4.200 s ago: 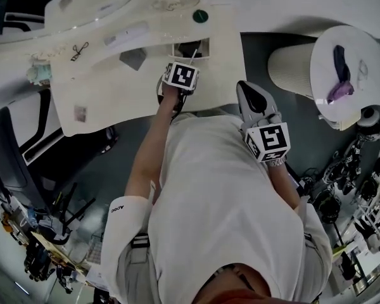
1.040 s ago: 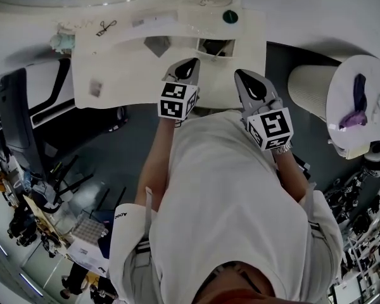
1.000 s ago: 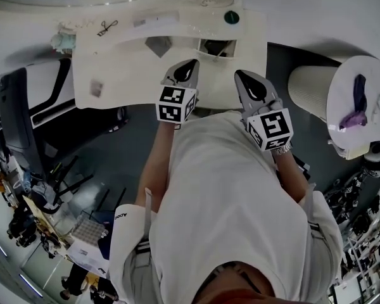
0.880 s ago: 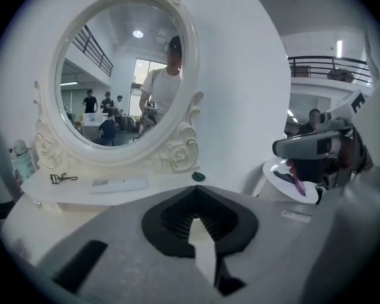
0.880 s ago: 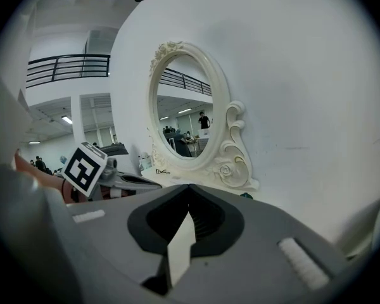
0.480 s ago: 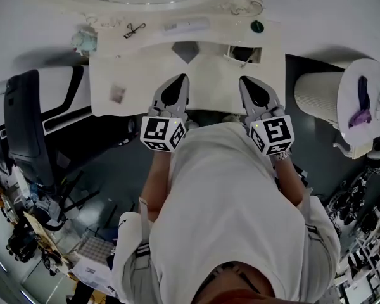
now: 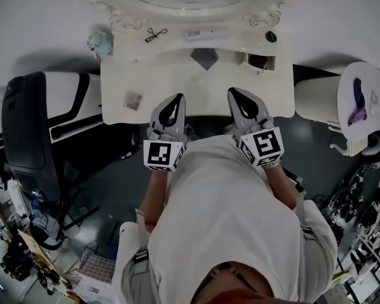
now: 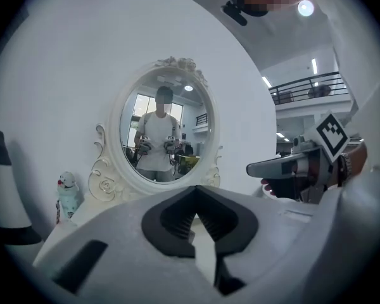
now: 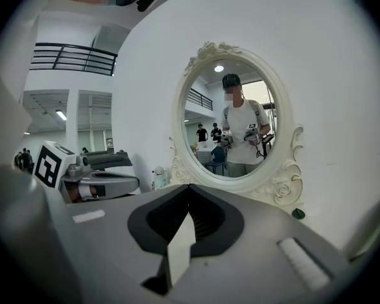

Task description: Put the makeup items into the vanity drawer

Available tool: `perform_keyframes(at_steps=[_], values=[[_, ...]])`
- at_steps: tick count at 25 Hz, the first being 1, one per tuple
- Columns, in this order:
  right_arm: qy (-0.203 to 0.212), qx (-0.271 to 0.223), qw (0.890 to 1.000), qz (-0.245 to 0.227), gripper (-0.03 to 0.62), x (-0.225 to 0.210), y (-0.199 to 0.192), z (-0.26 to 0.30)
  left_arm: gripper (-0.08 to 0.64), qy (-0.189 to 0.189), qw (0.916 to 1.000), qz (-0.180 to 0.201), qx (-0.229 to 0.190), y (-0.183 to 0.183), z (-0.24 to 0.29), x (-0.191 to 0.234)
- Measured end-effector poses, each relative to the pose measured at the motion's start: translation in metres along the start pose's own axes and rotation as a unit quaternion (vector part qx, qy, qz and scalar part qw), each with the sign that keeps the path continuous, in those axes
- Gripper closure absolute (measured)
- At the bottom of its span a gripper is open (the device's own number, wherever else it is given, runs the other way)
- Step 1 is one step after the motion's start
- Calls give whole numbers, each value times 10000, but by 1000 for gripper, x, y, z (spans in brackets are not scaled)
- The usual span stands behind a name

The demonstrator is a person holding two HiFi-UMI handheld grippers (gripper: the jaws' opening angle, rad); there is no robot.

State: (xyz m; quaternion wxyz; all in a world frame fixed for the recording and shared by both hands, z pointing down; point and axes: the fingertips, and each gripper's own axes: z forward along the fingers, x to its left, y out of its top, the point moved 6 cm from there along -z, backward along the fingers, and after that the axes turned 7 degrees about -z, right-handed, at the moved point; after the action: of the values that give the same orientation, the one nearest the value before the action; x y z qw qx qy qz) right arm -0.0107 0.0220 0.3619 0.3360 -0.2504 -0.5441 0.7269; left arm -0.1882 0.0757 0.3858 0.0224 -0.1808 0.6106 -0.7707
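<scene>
Backing away: left claw (image 7: 176,100) and right claw (image 7: 234,95) are both pinched shut and empty, now off the bench (image 7: 177,81) edge. Earlier the left was at the drawer (image 7: 259,61), which looks open. Eyelash curler (image 7: 156,34) and tube (image 7: 202,34) still on top, so task unfinished.

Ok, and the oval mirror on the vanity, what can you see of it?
The mirror is an upright oval in a white ornate frame, carved with a floral crest on top and scrolls with a rosette at each lower side. It stands at the back of the white vanity, in front of a plain white wall. Its glass reflects a standing person in a white T-shirt. A small figurine stands beside its base.
</scene>
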Motion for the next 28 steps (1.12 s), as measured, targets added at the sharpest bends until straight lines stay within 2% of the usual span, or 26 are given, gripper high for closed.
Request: perform_keyframes(at_steps=[8, 14, 21, 28], values=[[-207, -148, 9997, 16, 584, 54, 7, 10, 554, -324, 9994, 50, 75, -5, -38, 25], [-265, -198, 9994, -31, 584, 88, 8, 12, 554, -359, 9993, 54, 71, -4, -64, 47], [-357, -194, 9992, -46, 584, 103, 8, 4, 554, -462, 9989, 82, -1, -5, -77, 47], [-256, -100, 9996, -82, 584, 97, 2, -10, 554, -425, 9991, 72, -18, -11, -74, 27]])
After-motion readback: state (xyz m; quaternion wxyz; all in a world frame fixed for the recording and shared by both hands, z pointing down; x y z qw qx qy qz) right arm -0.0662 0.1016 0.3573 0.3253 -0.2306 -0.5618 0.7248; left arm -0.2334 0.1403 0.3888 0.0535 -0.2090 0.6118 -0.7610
